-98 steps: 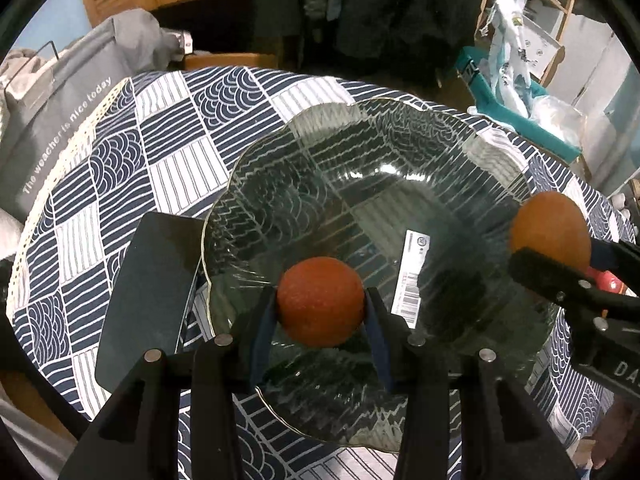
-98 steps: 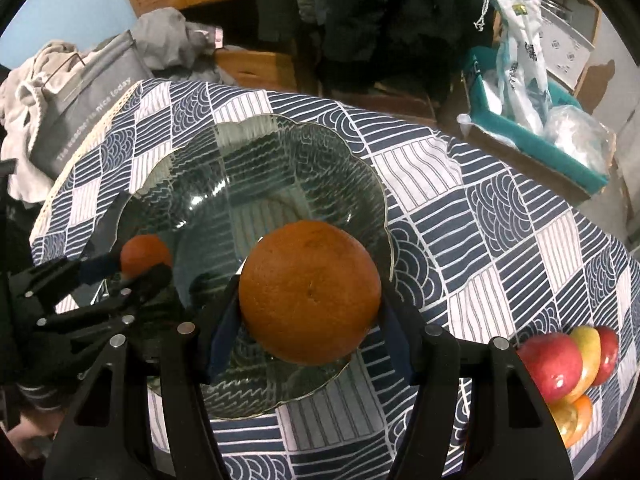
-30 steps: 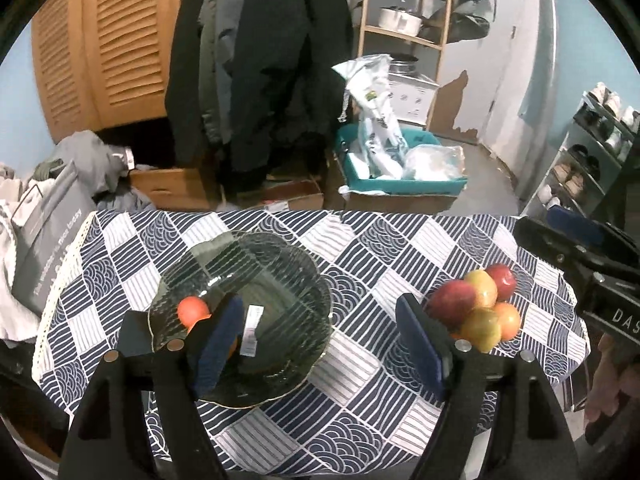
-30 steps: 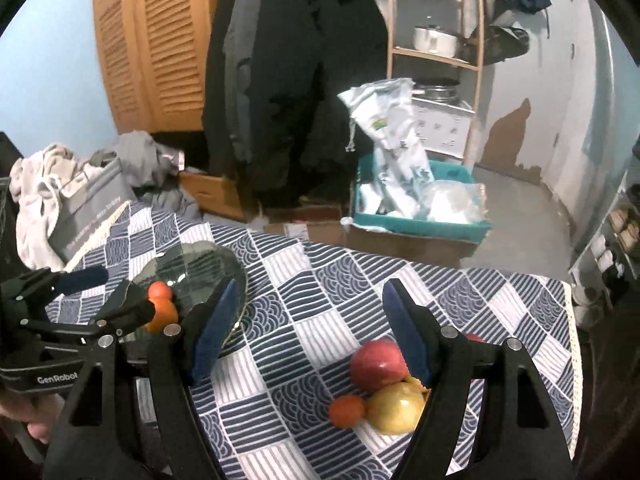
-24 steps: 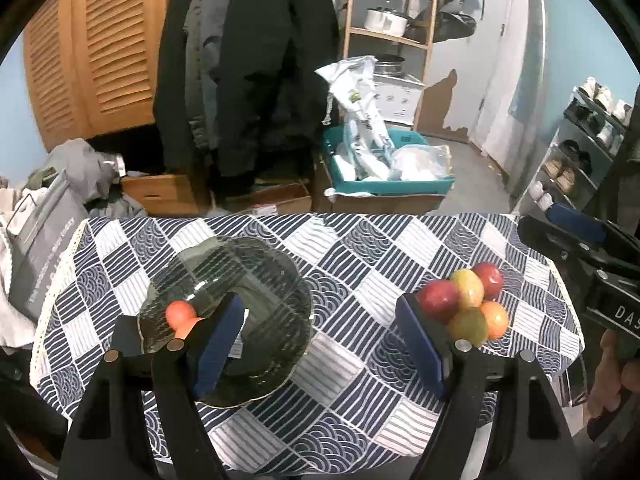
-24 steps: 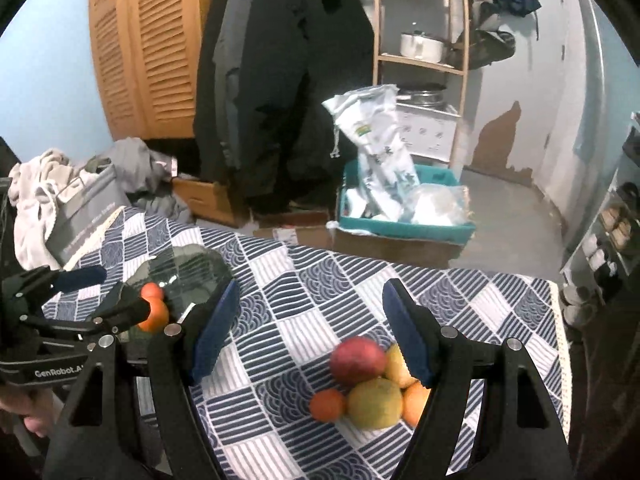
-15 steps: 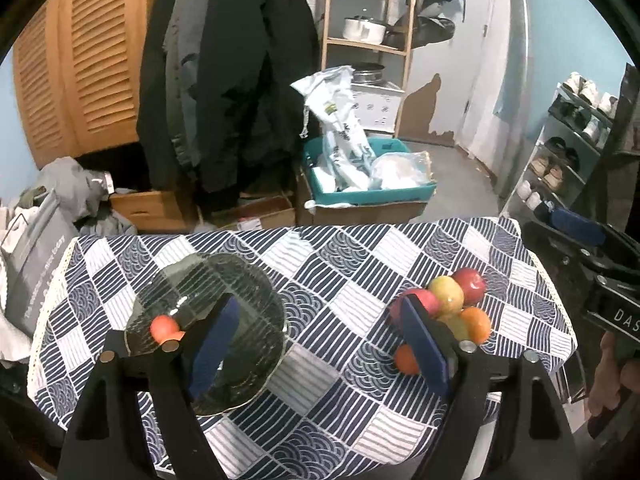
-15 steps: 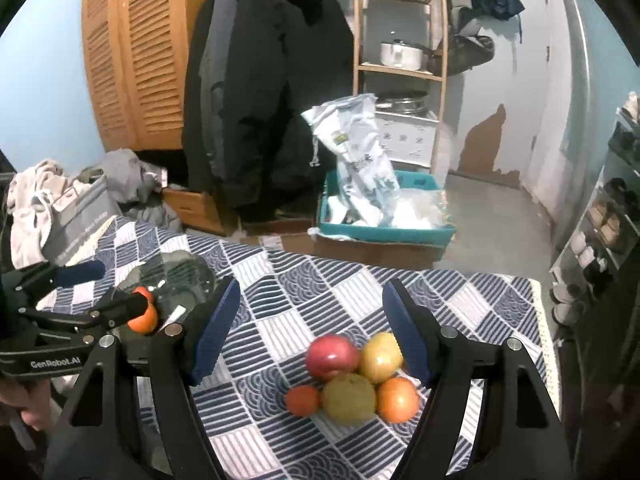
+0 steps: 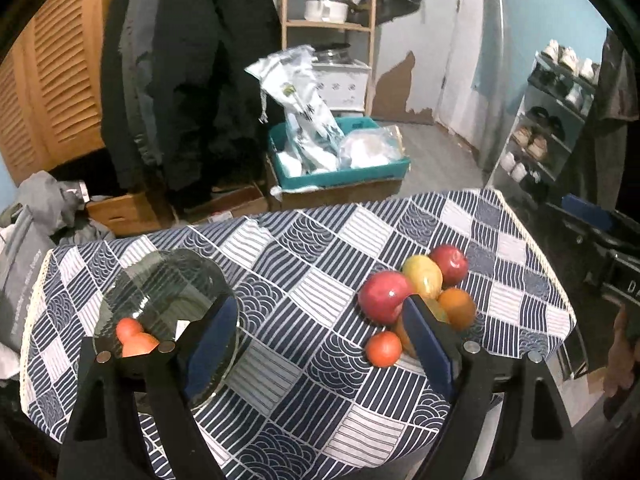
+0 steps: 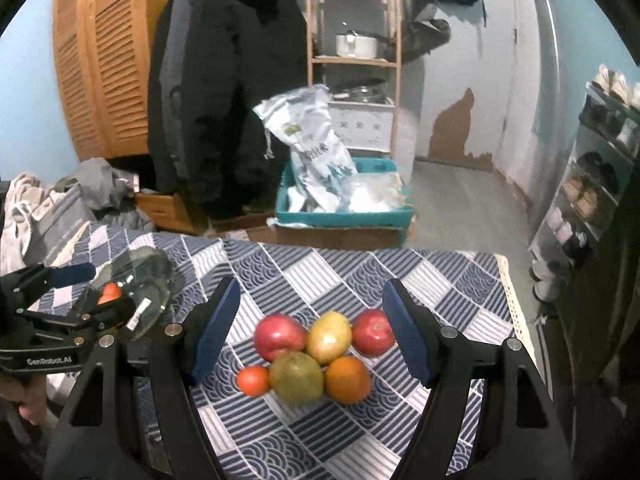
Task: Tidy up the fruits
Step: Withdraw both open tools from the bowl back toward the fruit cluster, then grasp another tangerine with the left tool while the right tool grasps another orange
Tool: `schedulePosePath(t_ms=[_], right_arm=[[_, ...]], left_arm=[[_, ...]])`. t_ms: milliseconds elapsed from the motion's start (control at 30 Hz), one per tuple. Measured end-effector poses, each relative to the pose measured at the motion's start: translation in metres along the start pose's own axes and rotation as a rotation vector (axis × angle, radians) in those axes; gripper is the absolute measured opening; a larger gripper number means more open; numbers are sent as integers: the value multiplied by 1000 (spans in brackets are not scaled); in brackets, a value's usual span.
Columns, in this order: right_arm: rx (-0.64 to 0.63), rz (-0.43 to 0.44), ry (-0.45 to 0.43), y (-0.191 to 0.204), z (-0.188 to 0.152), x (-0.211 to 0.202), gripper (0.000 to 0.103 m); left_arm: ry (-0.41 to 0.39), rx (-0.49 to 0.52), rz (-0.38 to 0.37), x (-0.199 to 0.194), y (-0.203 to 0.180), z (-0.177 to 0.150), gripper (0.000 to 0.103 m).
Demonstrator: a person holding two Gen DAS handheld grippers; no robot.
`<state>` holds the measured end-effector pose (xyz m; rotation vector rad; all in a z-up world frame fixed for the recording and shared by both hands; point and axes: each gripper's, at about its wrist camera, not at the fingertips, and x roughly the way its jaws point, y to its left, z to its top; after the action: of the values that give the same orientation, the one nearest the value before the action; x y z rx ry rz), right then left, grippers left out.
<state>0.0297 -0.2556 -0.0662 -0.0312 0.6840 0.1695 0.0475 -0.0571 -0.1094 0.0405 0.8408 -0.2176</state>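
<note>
A glass plate (image 9: 168, 280) sits at the table's left and holds two oranges (image 9: 134, 338). A pile of fruit lies at the right: two red apples (image 10: 278, 336), a yellow-red apple (image 10: 329, 336), a green pear (image 10: 296, 376), an orange (image 10: 347, 374) and a small orange (image 10: 253, 380). My left gripper (image 9: 320, 340) is open and empty, raised above the table between plate and pile. My right gripper (image 10: 310, 328) is open and empty, raised with the pile framed between its fingers. The plate also shows in the right wrist view (image 10: 140, 276).
The table wears a navy and white patterned cloth (image 9: 304, 256). Behind it stand a teal crate with bags (image 9: 336, 160), cardboard boxes, hanging dark coats (image 9: 192, 64), a wooden shelf and a shoe rack (image 9: 552, 120) at the right. Grey bags (image 9: 24, 248) lie left of the table.
Both grippers released their oranges onto the plate, opened and pulled back and up. Over the last second both views swung right, bringing the fruit pile between the right gripper's fingers.
</note>
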Motion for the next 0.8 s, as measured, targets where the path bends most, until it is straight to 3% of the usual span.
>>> schedulePosePath(t_ms=[800], right_arm=[[66, -41, 288, -52, -72, 89, 75]], left_arm=[[151, 125, -4, 103, -42, -43, 86]])
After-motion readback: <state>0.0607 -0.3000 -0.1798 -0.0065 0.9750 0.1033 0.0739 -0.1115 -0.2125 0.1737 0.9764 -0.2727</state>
